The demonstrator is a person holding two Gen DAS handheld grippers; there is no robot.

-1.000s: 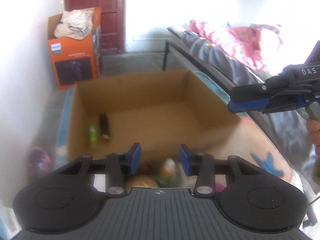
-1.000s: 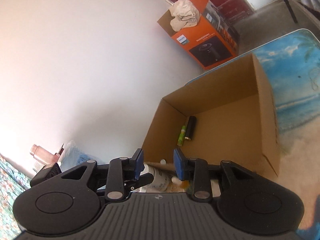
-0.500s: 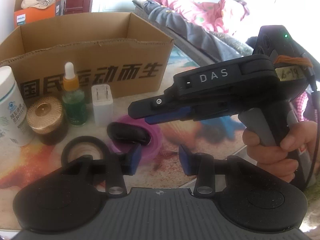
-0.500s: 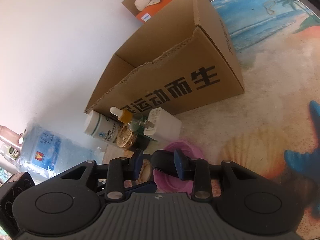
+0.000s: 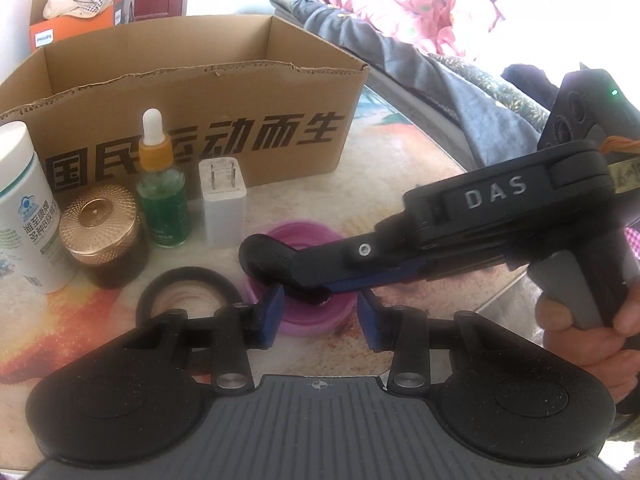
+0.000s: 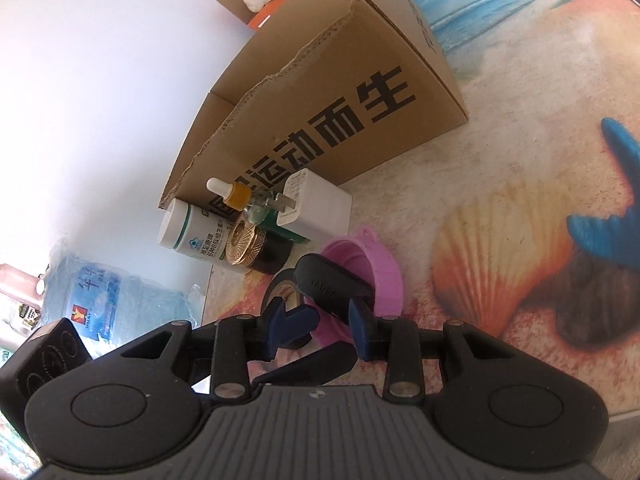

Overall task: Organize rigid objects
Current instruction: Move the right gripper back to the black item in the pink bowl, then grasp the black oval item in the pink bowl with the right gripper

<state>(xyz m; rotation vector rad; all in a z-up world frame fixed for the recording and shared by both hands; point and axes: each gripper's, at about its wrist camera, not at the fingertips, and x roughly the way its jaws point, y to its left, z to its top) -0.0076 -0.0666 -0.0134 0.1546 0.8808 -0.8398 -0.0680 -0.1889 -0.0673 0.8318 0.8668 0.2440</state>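
Your table (image 5: 400, 168) carries everything, and the box (image 5: 192, 128) fills the 12 o'clock side, open top up, its torn front rim the edge each item must clear. Right of the box, toward 2 o'clock, the tabletop is bare, so I judge that the easier lane for lifting up and over.

Along the box front, from 9 to 11 o'clock, stand a white bottle (image 5: 24, 216), a gold-lidded jar (image 5: 100, 232), a dropper bottle (image 5: 162, 196) and a charger (image 5: 223, 204), close together, probably queued for boxing. A tape ring (image 5: 182, 296) lies flat at 10 o'clock, just beside the pink bowl (image 5: 308, 280).

The black case (image 6: 332, 288) sits on the bowl's rim near centre. Your right gripper (image 6: 312, 332) reaches in from 3 o'clock with its jaws about the case's near end; in the wrist view they look partly apart, and I cannot tell whether they pinch it yet. Your left gripper (image 5: 320, 320) hovers at 6 o'clock, jaws wide, holding nothing, its tips close on either side of the bowl's near edge, perhaps to steady it. Room there is tight: the two grippers nearly cross.
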